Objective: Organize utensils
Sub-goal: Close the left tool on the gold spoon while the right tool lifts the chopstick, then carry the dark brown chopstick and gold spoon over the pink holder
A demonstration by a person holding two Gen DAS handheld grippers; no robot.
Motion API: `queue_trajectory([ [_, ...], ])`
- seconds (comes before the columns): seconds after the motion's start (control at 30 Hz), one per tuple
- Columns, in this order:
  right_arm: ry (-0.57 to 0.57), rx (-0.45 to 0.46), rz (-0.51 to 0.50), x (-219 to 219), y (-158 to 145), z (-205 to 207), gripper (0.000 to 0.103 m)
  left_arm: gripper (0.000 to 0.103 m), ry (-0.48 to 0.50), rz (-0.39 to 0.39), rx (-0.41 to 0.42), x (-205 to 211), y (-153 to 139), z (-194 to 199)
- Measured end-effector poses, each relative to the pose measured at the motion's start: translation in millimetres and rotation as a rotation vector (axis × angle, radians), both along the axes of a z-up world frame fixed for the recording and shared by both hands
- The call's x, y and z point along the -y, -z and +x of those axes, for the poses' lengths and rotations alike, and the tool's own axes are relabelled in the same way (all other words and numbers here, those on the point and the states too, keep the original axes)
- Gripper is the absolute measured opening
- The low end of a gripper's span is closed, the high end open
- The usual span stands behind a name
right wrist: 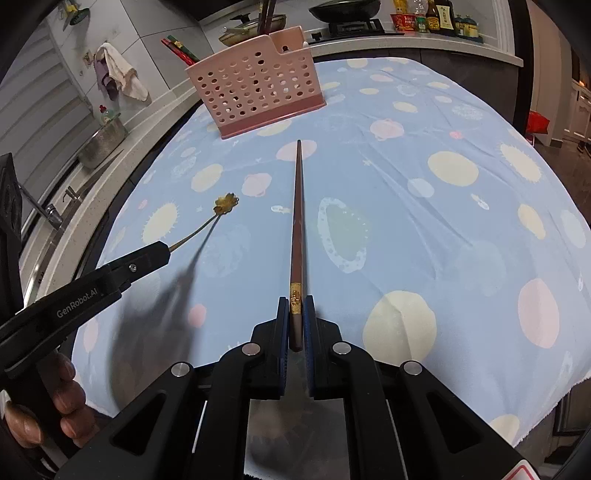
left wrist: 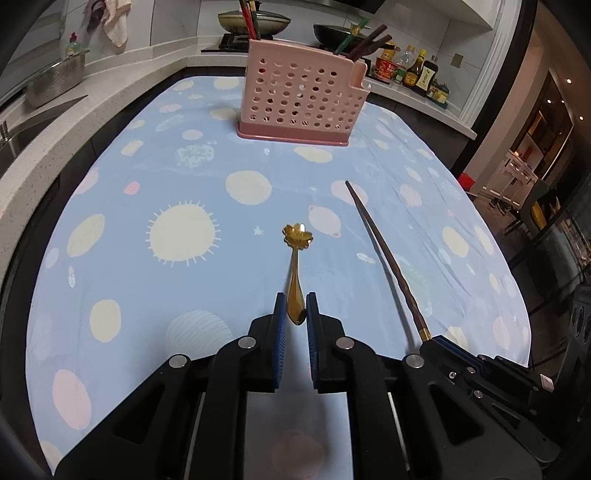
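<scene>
Blue planet-print tablecloth [left wrist: 192, 166] covers table. Behind — wok [left wrist: 255, 20] on stove, sauce bottles [left wrist: 415, 68] on counter, steel colander [left wrist: 55, 79] by sink, towel [right wrist: 122, 74] hanging.

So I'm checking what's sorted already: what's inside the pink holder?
Chopsticks stick out of the holder's top, red ones at the other end. Its perforated walls hide everything lower down.

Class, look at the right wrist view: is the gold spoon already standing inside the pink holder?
No. The spoon is held in the left gripper above the cloth, well short of the holder.
</scene>
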State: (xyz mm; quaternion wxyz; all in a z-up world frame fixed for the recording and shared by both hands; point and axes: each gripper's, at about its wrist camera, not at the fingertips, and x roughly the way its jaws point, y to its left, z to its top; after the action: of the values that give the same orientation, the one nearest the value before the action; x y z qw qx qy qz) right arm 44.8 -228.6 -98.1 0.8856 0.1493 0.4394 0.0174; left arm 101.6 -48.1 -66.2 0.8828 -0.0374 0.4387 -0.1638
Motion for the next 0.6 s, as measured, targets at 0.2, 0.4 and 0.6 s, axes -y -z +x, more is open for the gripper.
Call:
queue_trajectory([
  [0.2, 0.019, 0.077, -0.015, 4.1, -29.5, -5.1, 0.007, 0.009, -0.035, -0.017, 0.057, -13.3, -27.4, -1.9],
  [0.4, 0.050, 0.163, 0.003, 14.6, -63.4, -2.9, 0.007, 0.001, -0.052, -0.040, 0.093, -21.0, -50.5, 2.4],
  [0.6, 0.084, 0.239, 0.036, 27.0, -94.7, 1.9, 0.007, 0.001, -0.046, -0.034, 0.122, -21.5, -64.3, 7.3],
])
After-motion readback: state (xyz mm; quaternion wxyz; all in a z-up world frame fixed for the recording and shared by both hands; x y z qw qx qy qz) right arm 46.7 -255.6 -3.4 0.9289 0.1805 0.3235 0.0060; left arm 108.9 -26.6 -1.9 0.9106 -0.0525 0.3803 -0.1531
